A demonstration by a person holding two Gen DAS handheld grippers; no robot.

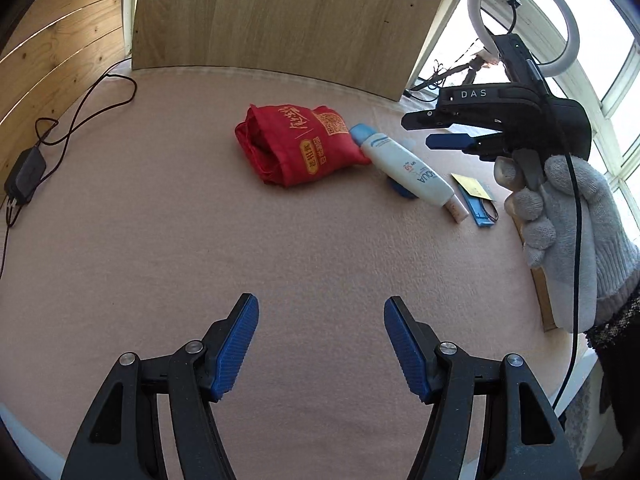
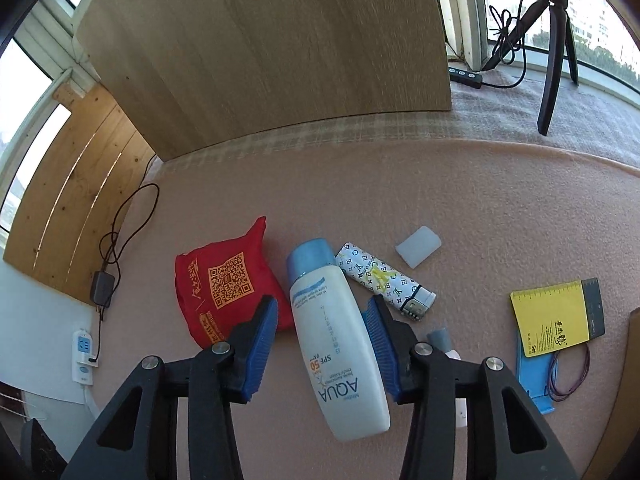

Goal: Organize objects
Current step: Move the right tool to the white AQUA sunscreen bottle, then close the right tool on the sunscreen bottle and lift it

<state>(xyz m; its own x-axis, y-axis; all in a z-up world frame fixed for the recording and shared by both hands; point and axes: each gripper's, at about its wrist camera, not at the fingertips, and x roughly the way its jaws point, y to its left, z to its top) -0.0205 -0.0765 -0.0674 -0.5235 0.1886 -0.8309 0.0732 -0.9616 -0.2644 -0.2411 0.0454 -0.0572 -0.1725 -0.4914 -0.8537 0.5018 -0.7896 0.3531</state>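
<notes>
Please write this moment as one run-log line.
left tool: open, empty | right tool: open, straddling sunscreen bottle | bottle: lying beside red bag

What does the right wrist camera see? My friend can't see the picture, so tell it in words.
The right gripper is open around a white bottle with a blue cap, lying on a pink cloth. A red bag lies left of it, a patterned lighter and a yellow notebook to the right.

Beside the white, blue-capped bottle we see a red bag printed orange, a monogram-patterned white lighter, and a yellow notebook.
</notes>
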